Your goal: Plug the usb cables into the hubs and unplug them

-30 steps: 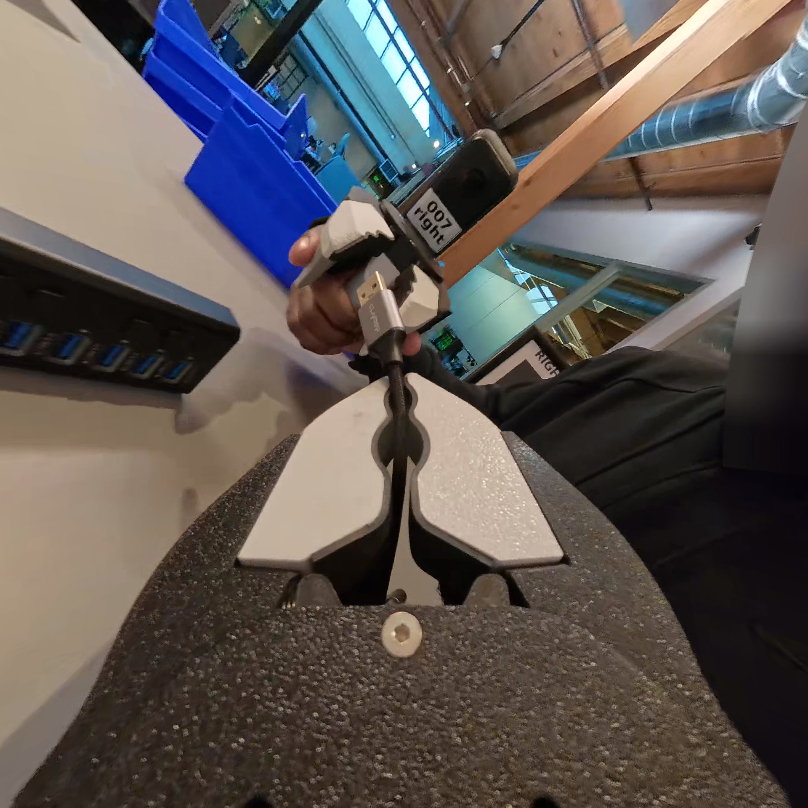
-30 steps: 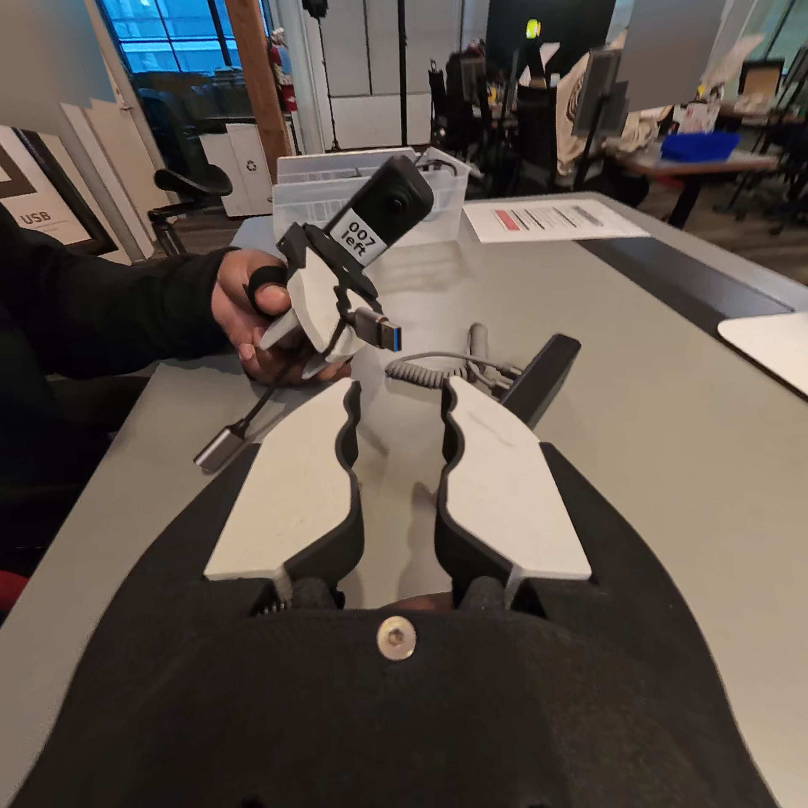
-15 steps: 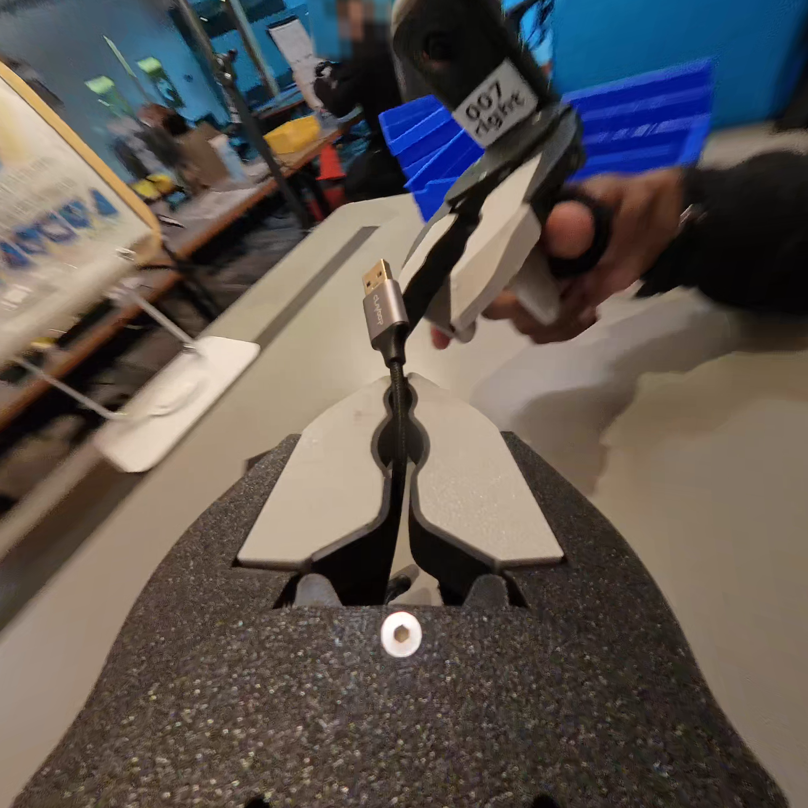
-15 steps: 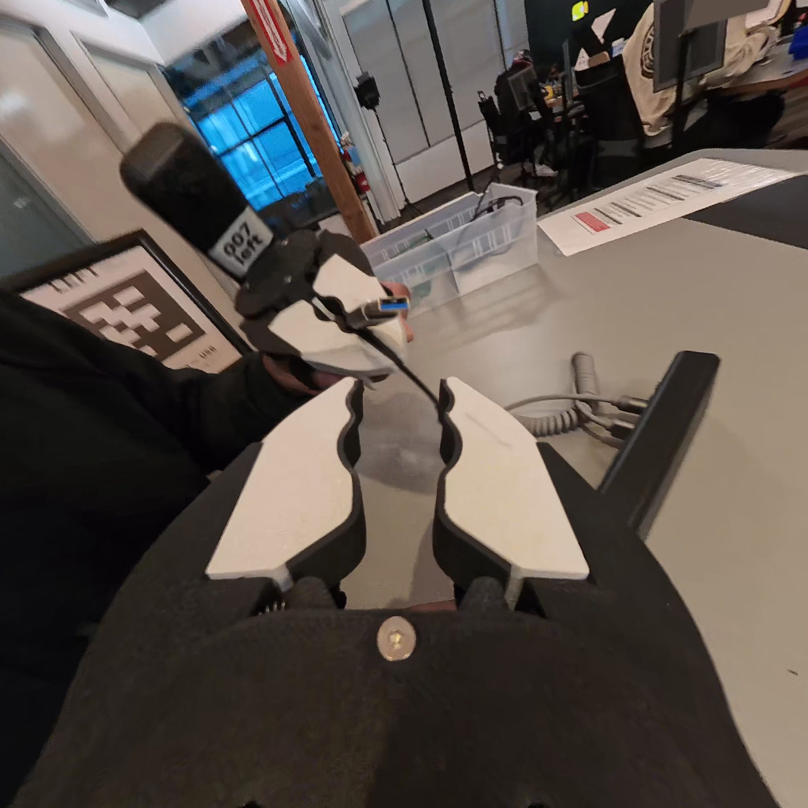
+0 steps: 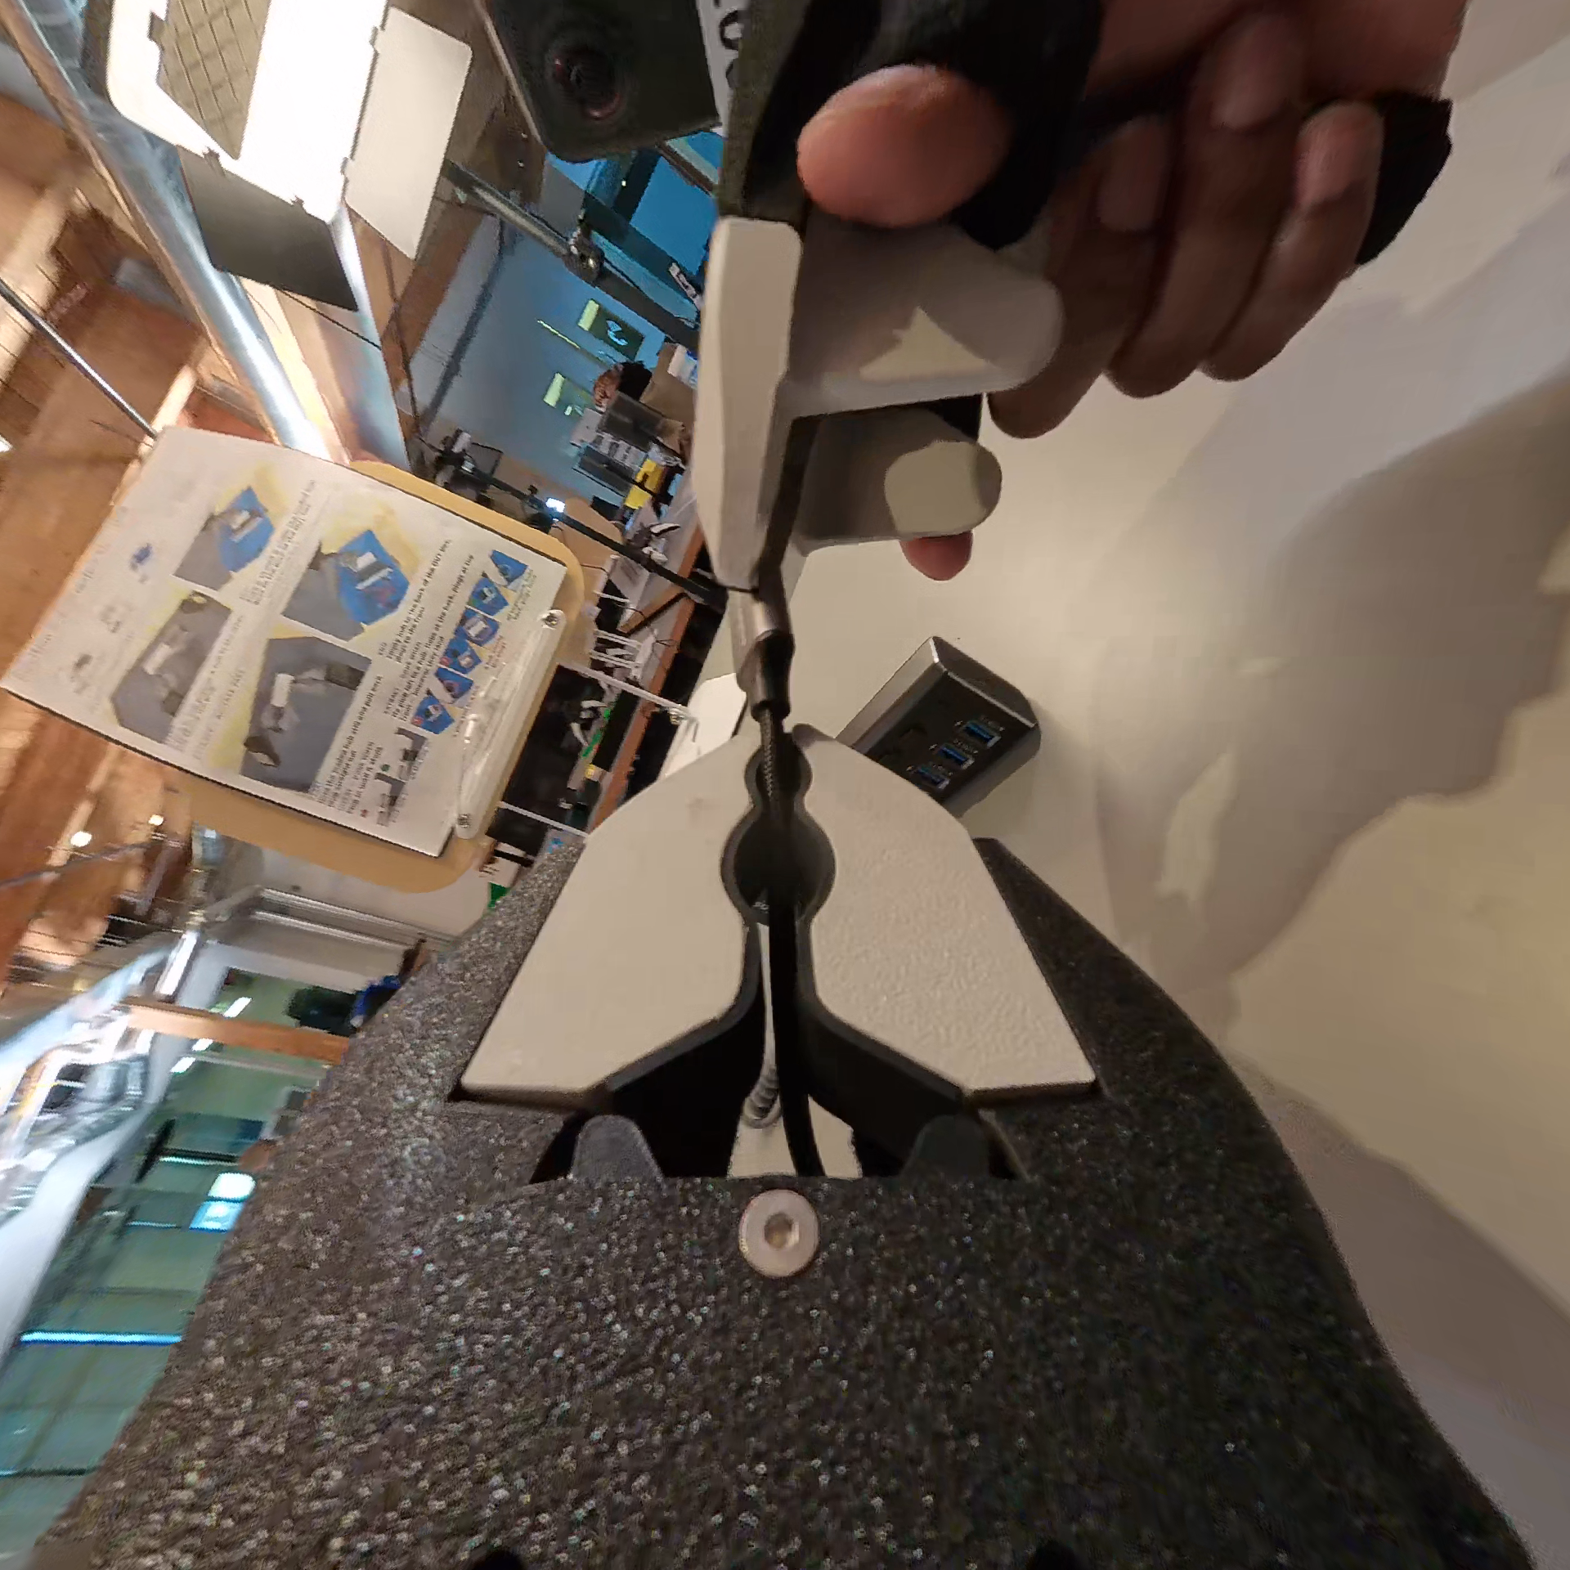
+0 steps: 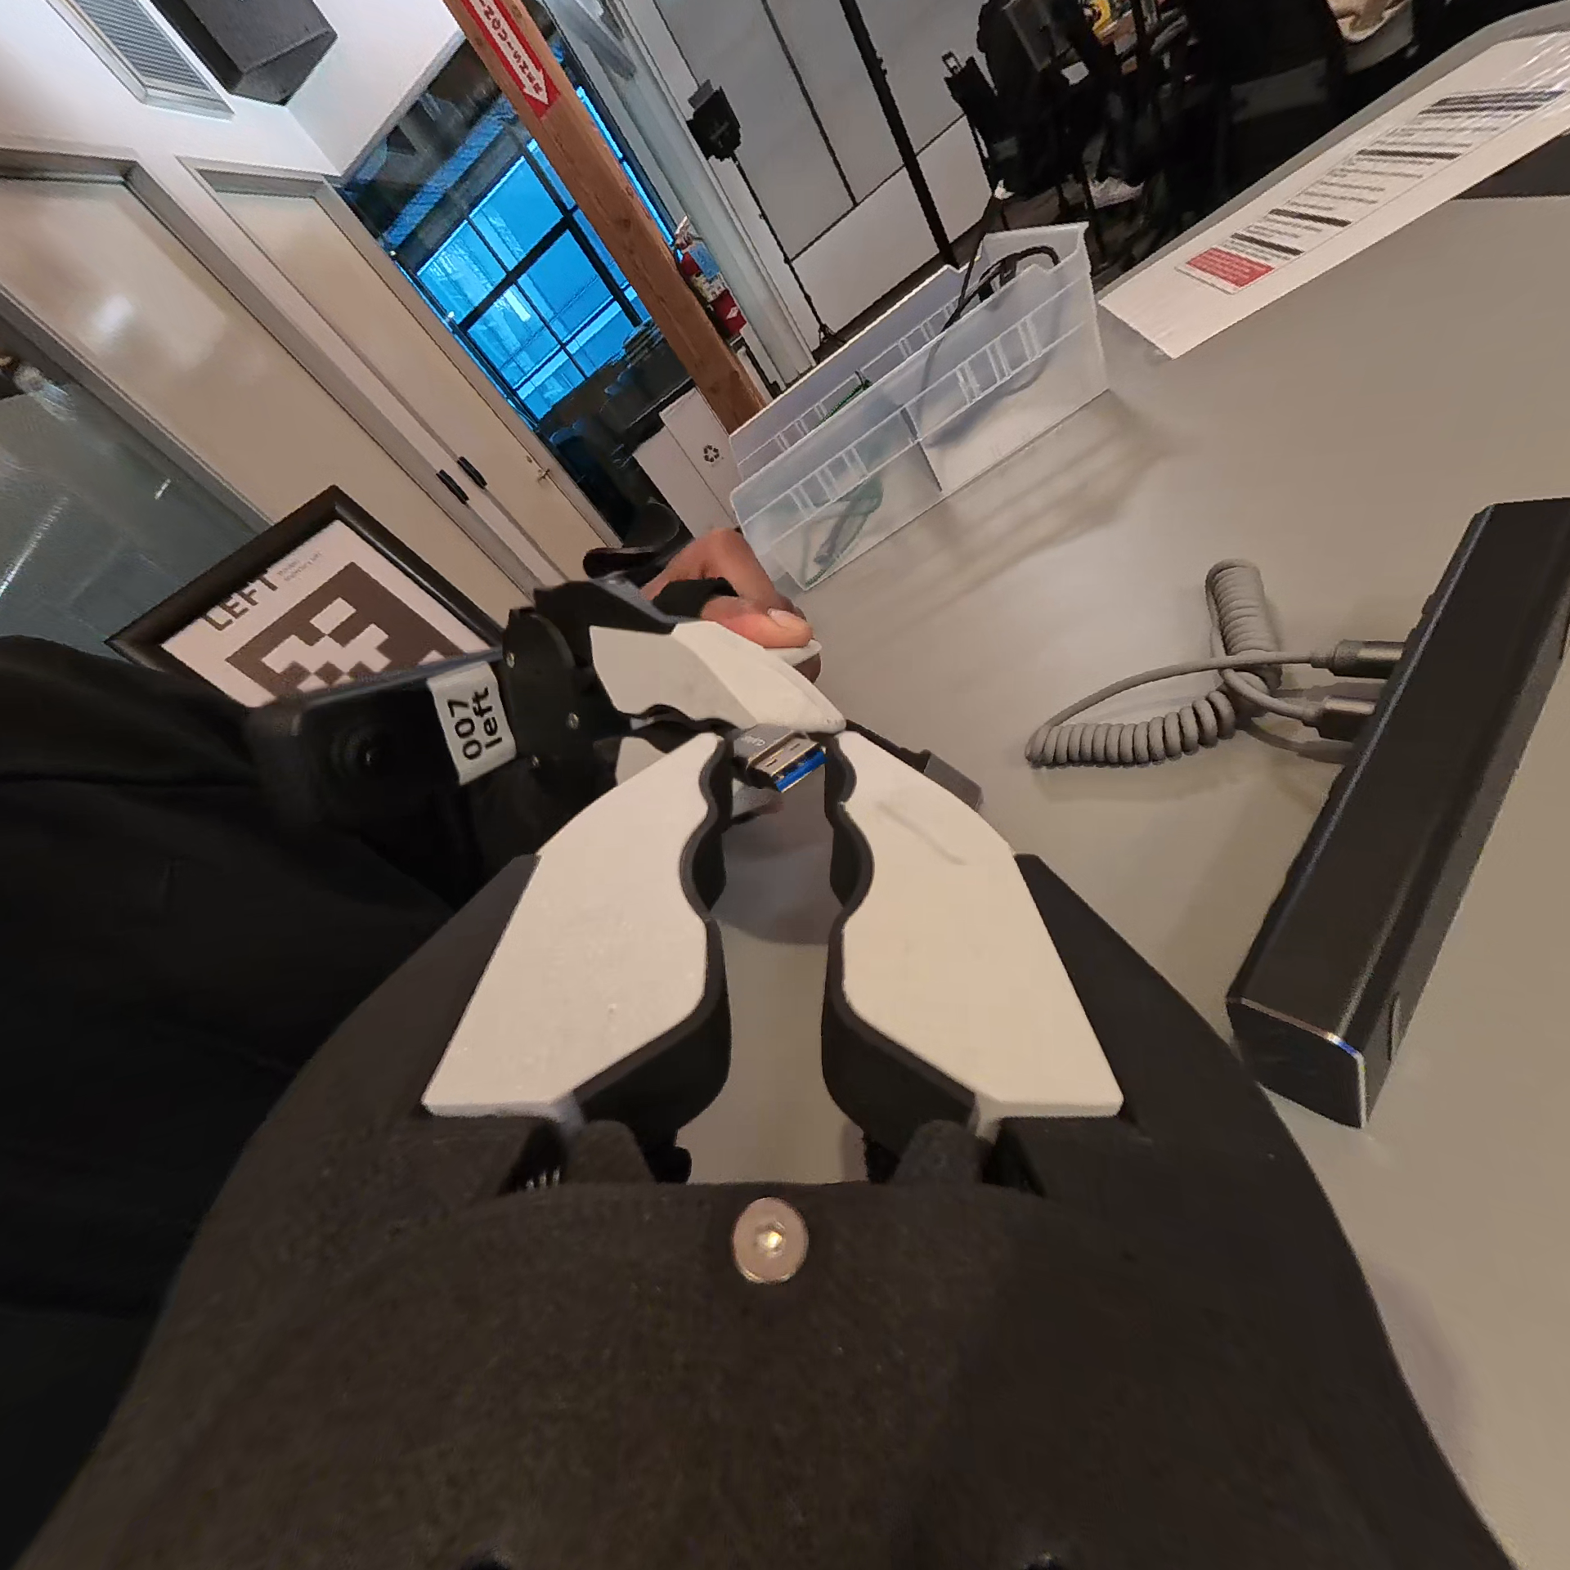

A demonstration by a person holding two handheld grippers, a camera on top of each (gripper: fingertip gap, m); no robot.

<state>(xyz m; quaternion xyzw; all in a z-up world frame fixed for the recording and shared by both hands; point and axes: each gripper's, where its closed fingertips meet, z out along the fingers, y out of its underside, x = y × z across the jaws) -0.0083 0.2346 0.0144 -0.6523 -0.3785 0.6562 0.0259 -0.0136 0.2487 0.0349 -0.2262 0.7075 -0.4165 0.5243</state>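
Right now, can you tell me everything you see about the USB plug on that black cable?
The USB plug has a grey metal-looking shell and a blue tongue inside its open end. A black braided cable runs from its back. The left gripper is shut on that cable just behind the plug. The plug sits in the air between the fingertips of the right gripper, which is open around it. It is not in the black hub.

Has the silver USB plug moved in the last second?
Yes. In the right wrist view the silver USB plug has travelled from beyond the right hand-held gripper into the gap between its open fingertips. The black hub lies alongside on the table.
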